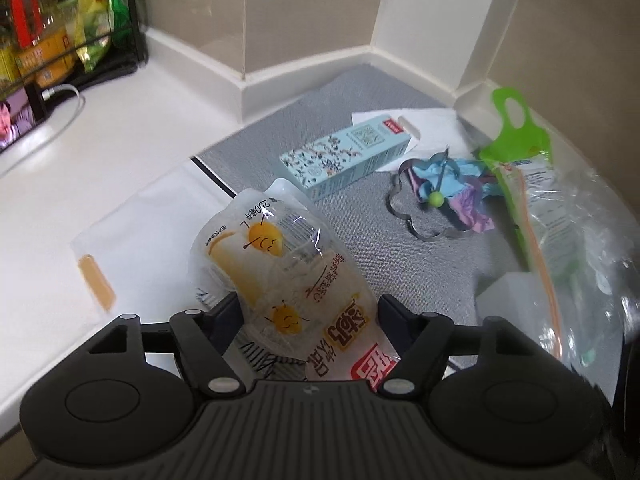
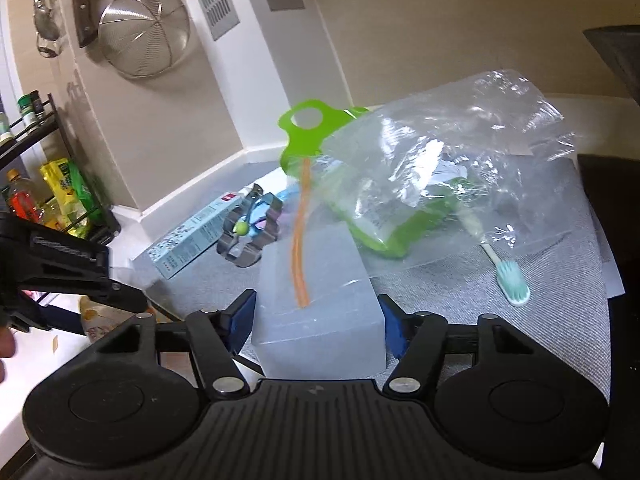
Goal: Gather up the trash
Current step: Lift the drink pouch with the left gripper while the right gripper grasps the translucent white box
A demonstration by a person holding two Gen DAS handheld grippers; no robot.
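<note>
Left gripper (image 1: 310, 312) is clamped on the snack wrapper (image 1: 280, 272), long axis running away from it. Right gripper (image 2: 316, 316) grips the clear zip bag (image 2: 400, 200), just right.

Home kitchen — white countertop (image 1: 132, 128) set in a tiled corner; metal strainer (image 2: 144, 28), knife (image 2: 82, 4) and ladle (image 2: 46, 20) hanging on the wall; black wire rack (image 1: 80, 60) holding oil bottles (image 1: 28, 12) and seasoning packets (image 1: 94, 12) — domestic cooking space.
</note>
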